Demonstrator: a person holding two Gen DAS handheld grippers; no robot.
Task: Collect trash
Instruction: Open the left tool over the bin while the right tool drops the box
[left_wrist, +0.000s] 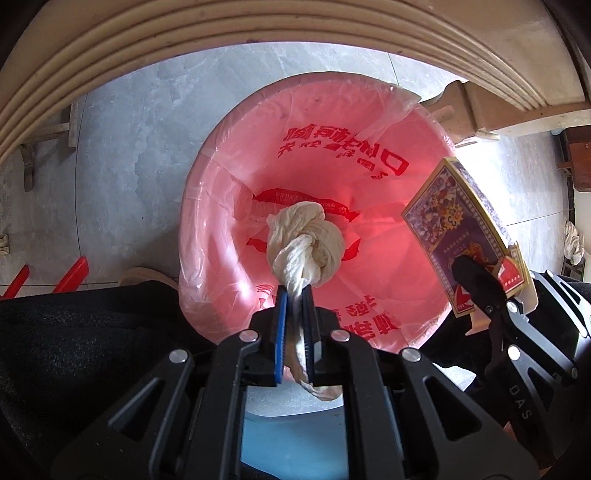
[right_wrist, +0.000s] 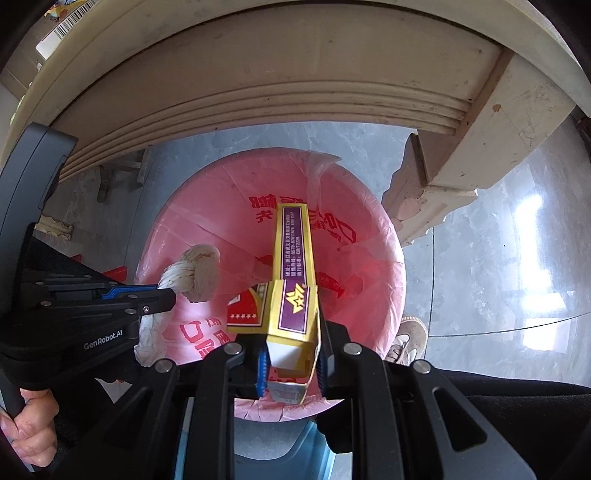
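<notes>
A bin lined with a pink plastic bag (left_wrist: 229, 206) with red print stands on the floor below both grippers; it also shows in the right wrist view (right_wrist: 373, 258). My left gripper (left_wrist: 294, 291) is shut on a twisted white tissue wad (left_wrist: 306, 243) and holds it over the bin's mouth; the wad also shows in the right wrist view (right_wrist: 195, 273). My right gripper (right_wrist: 291, 354) is shut on an empty purple and gold carton (right_wrist: 291, 258), held over the bin; the carton shows at the right of the left wrist view (left_wrist: 458, 225).
A cream table edge (left_wrist: 258, 33) with a ridged rim hangs above the bin, and its carved leg (right_wrist: 424, 199) stands to the right. The floor (left_wrist: 122, 155) is grey tile. A shoe (right_wrist: 410, 336) shows beside the bin. Red objects (left_wrist: 70, 275) lie at the left.
</notes>
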